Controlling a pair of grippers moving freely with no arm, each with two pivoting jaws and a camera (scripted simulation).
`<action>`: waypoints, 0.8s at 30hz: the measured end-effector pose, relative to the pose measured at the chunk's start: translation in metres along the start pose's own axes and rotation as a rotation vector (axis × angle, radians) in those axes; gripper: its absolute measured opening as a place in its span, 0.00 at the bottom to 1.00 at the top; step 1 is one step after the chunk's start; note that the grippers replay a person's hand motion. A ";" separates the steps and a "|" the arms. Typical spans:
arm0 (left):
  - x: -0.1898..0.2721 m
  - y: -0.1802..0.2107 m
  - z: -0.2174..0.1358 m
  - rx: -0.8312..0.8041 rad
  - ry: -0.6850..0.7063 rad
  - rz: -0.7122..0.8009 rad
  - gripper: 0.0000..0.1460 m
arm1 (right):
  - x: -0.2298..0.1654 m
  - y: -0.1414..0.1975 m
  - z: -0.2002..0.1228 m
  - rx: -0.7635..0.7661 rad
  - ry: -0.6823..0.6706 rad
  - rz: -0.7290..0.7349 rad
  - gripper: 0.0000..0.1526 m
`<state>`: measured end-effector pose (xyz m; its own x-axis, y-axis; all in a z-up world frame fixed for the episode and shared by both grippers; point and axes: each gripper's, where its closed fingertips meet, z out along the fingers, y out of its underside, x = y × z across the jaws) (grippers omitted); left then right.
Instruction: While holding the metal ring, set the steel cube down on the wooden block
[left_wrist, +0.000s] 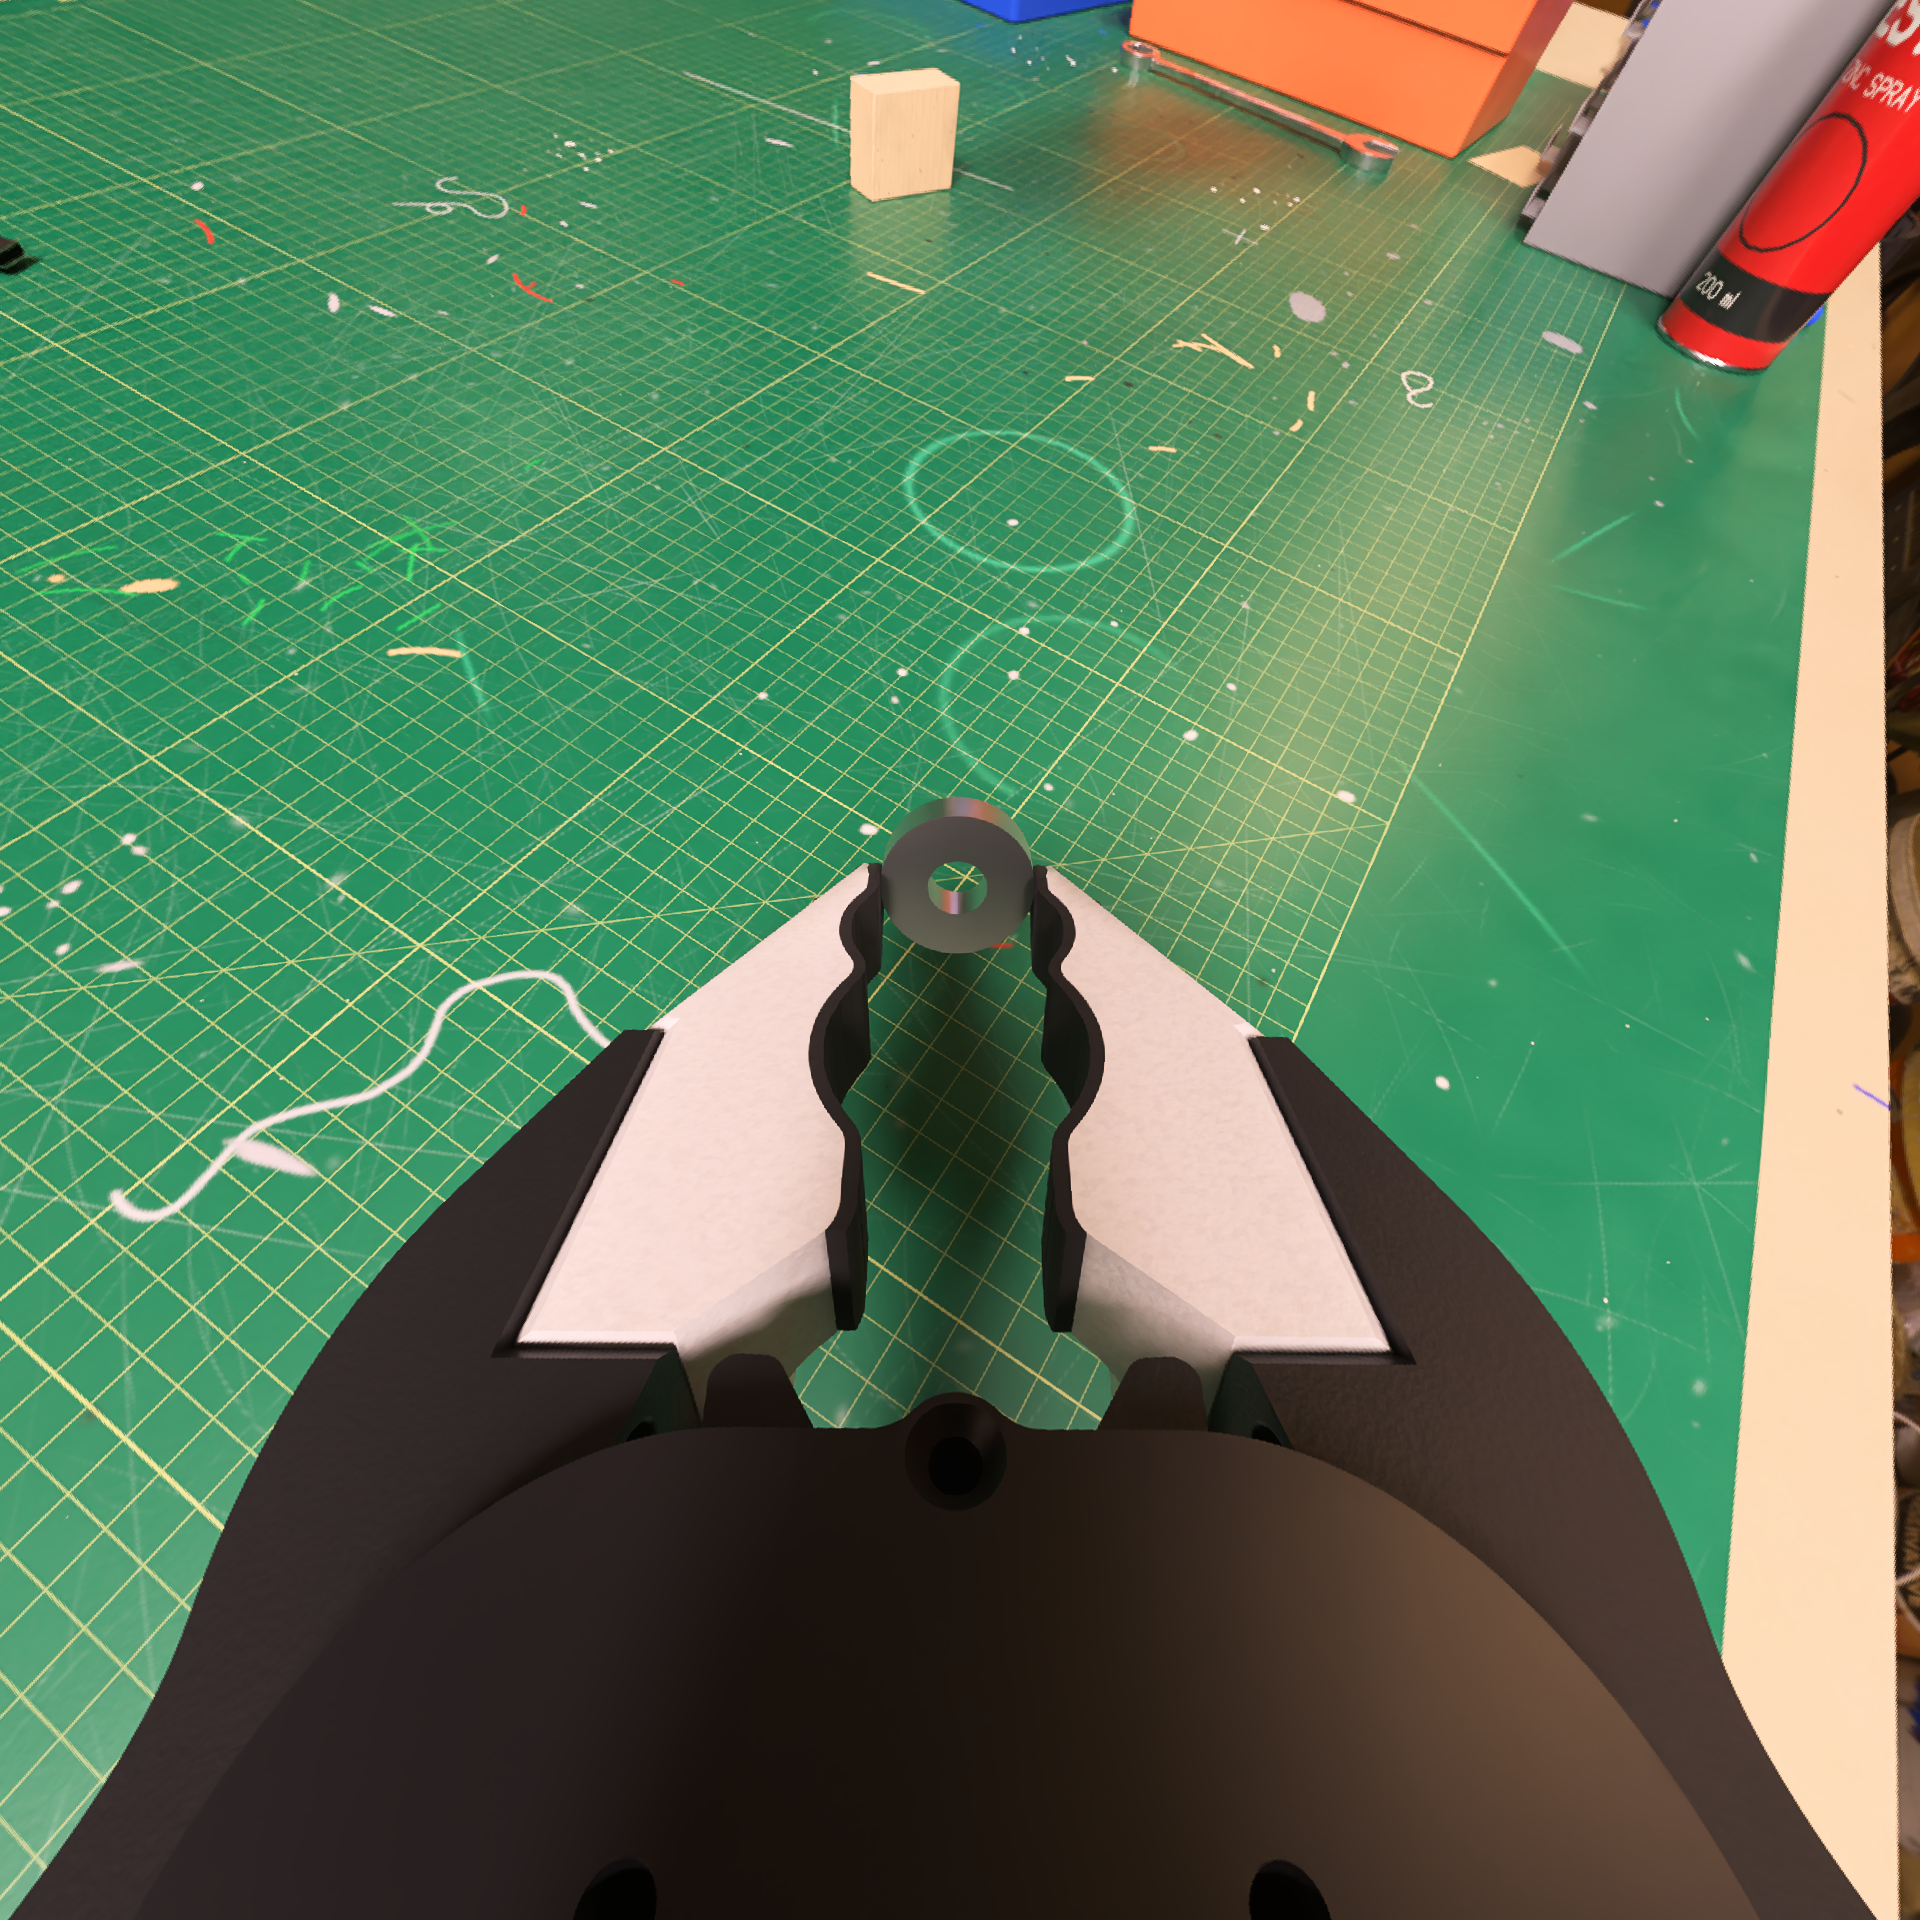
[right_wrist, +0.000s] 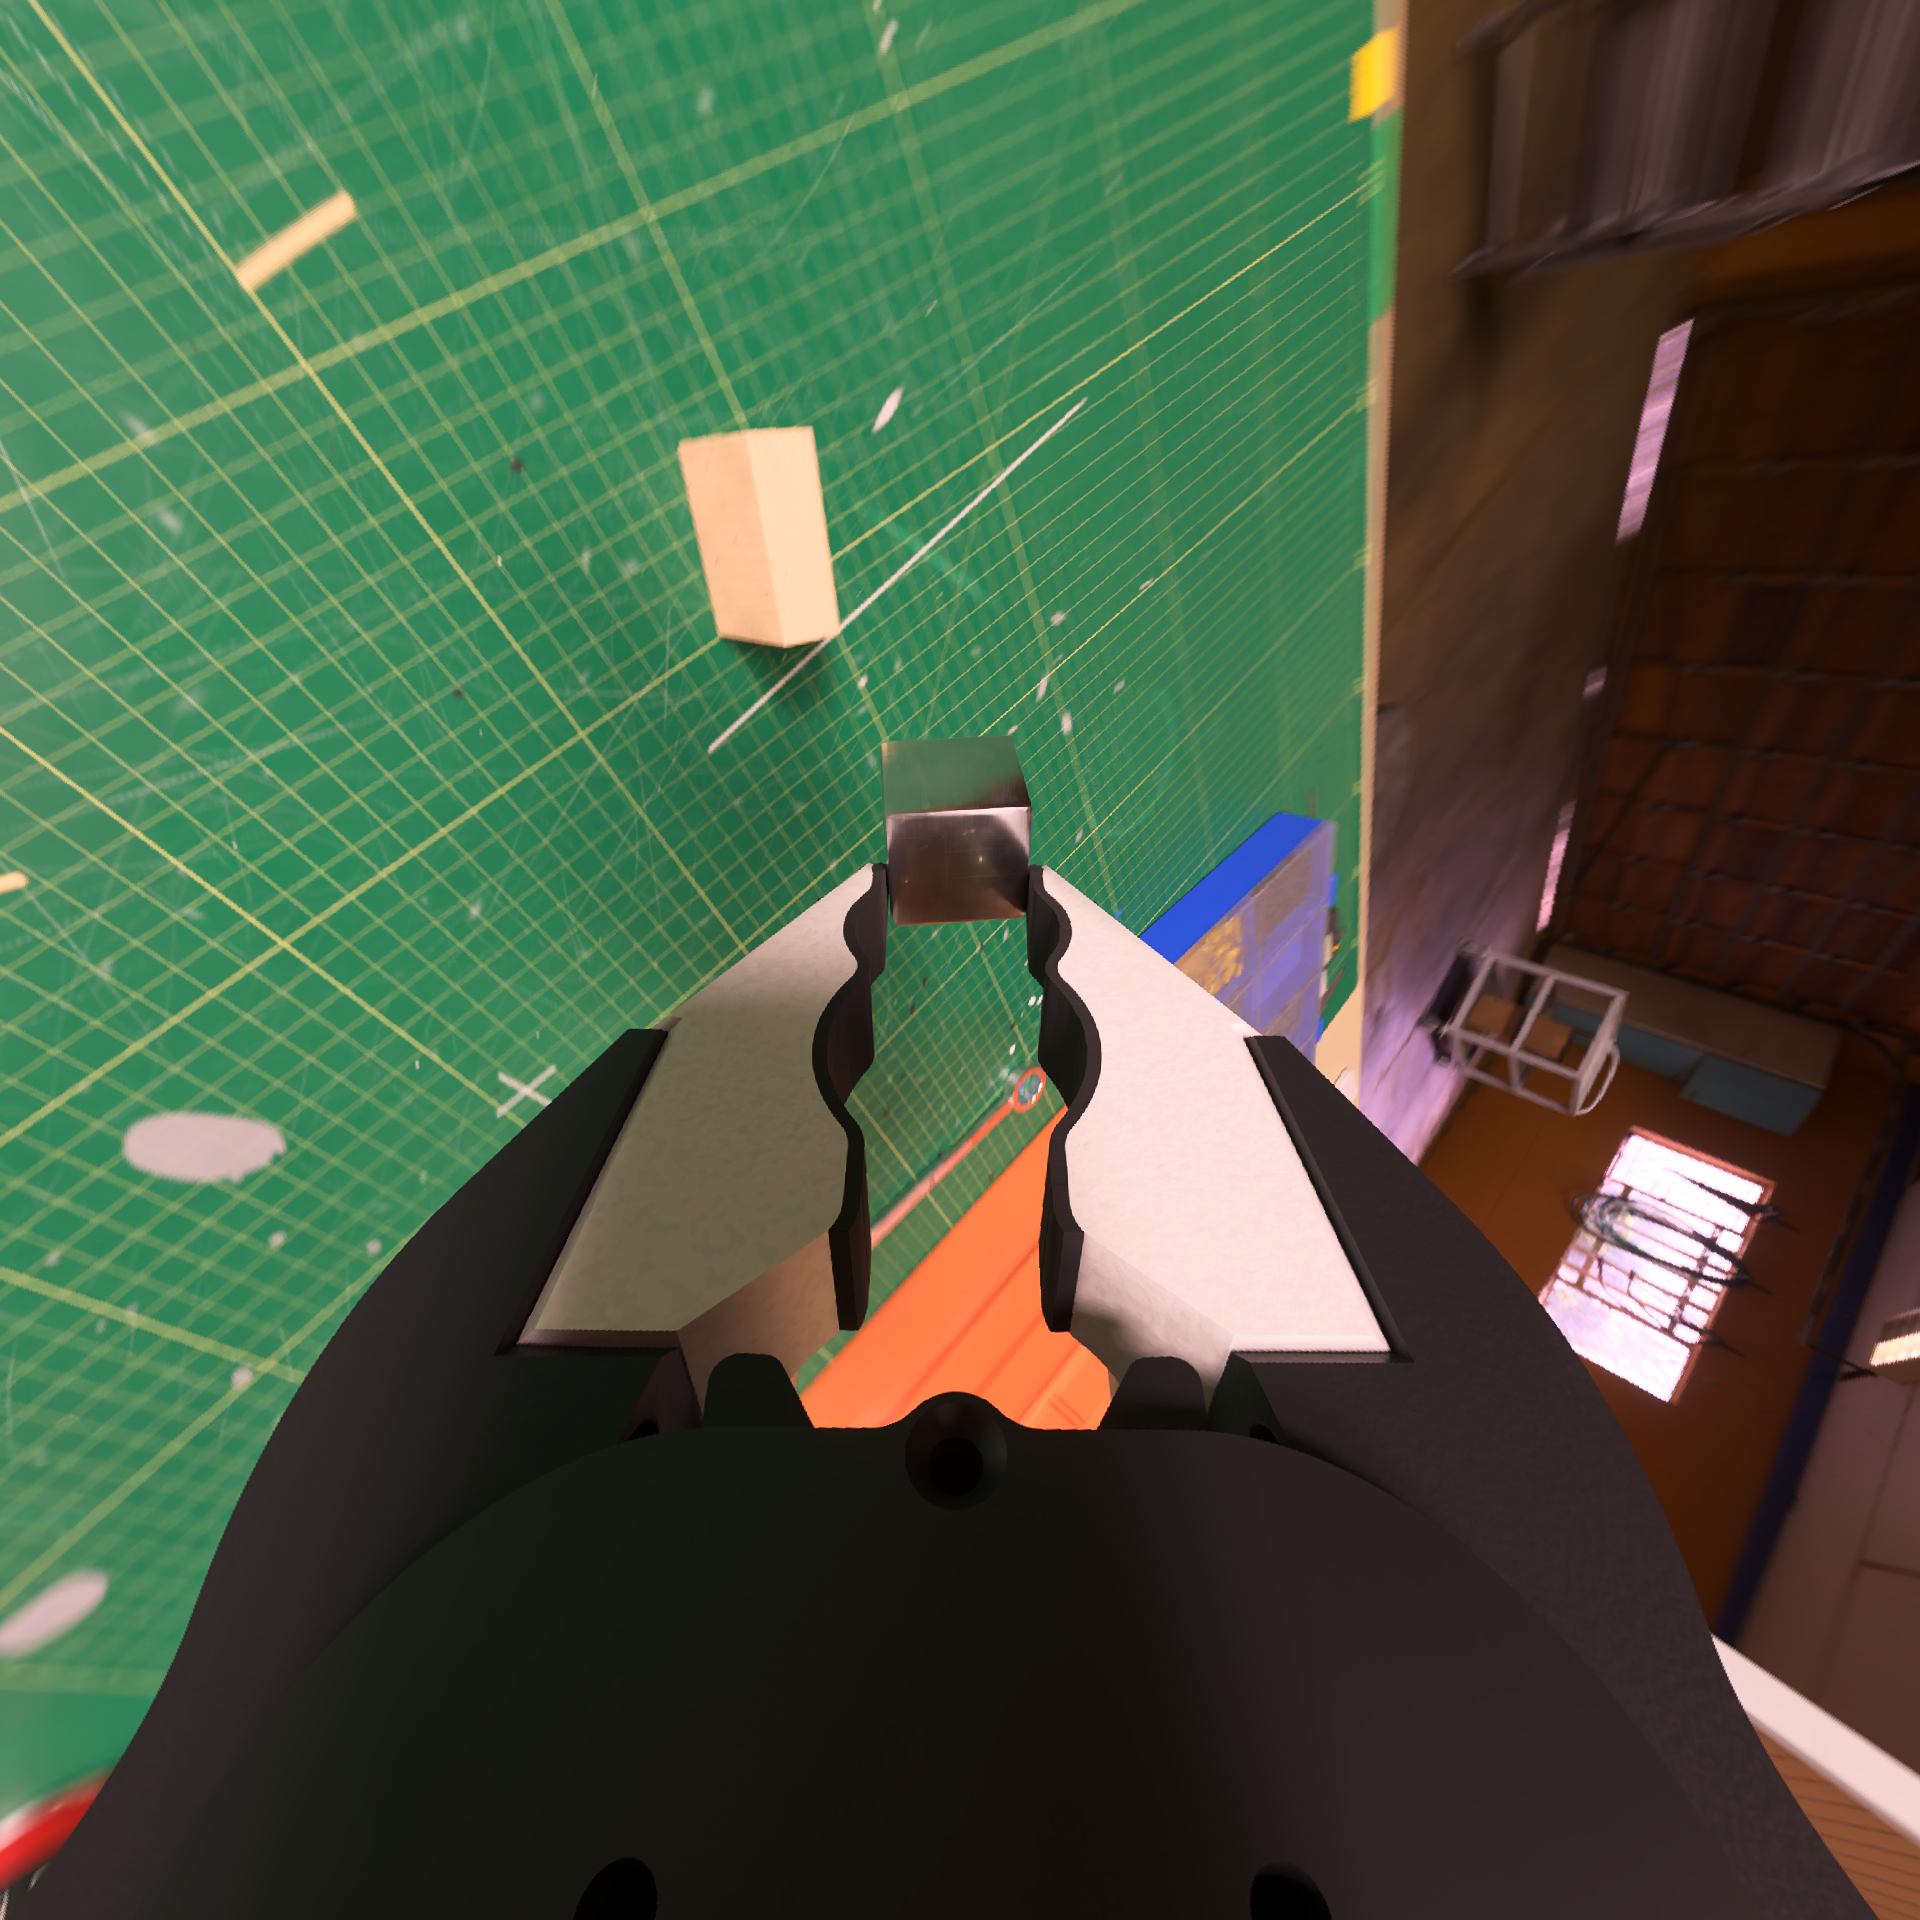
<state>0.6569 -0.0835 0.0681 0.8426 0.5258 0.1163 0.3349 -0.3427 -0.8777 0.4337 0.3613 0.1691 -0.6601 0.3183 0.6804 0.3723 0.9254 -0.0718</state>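
My left gripper (left_wrist: 957, 883) pinches the grey metal ring (left_wrist: 957, 881) at its fingertips, hole facing me, above the mat. My right gripper (right_wrist: 957, 883) clamps the shiny steel cube (right_wrist: 956, 831) in the air, apart from the pale wooden block (right_wrist: 761, 535) lying on the mat.

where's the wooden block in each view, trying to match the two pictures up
Left wrist view: the wooden block stands near the top edge, just left of centre, far beyond the left gripper and the metal ring it holds.
Right wrist view: the block sits above centre, slightly left, up and left of the steel cube in the right gripper.
Shared landmark: the orange box.
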 end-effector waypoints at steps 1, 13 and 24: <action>0.000 0.000 0.000 -0.004 0.001 0.003 0.19 | 0.002 -0.003 0.011 -0.071 -0.054 -0.032 0.17; -0.004 0.006 -0.005 -0.011 -0.004 -0.026 0.19 | -0.035 -0.033 0.119 -0.273 -0.480 -0.137 0.17; -0.004 0.008 0.002 -0.035 0.017 -0.037 0.19 | -0.017 -0.036 0.094 -0.126 -0.457 -0.020 0.35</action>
<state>0.6551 -0.0865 0.0598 0.8361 0.5257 0.1567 0.3805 -0.3501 -0.8560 0.3699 0.3417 0.0912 -0.8766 0.3850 0.2885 0.4144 0.9089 0.0460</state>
